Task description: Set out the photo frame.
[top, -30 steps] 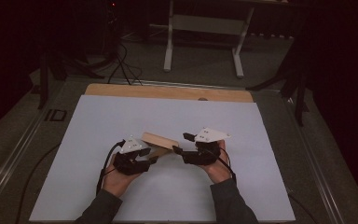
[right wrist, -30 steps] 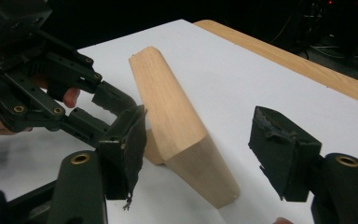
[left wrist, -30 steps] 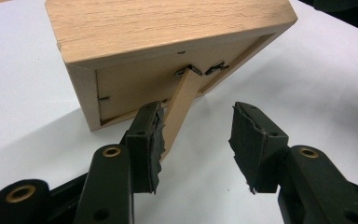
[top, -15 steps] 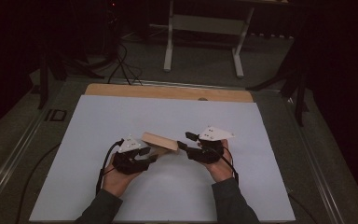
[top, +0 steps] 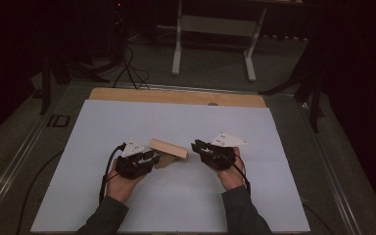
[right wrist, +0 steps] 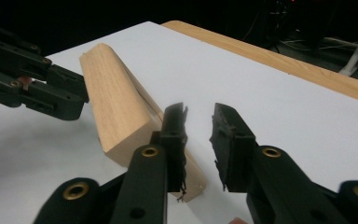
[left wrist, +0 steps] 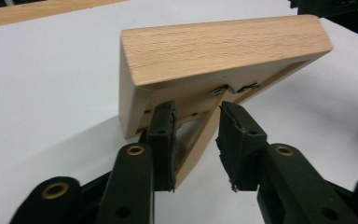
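The wooden frame [top: 168,150] stood propped on its fold-out stand near the middle of the white table [top: 274,196], between my hands. My left gripper [left wrist: 196,140] had just been narrowing around the stand, pads not yet pressing. My right gripper [right wrist: 198,140], also just closing, gaped empty beside the frame's end.

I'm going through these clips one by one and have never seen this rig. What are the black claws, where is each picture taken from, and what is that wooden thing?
A person holds a hand-held two-jaw gripper in each hand. The high view looks down on the white table; the other two come from a camera riding on each gripper. The left gripper has just been closing around the back stand of a wooden picture frame, one pad touching it, not yet clamped. The right gripper has also been closing, beside the frame's end, with nothing between its jaws.
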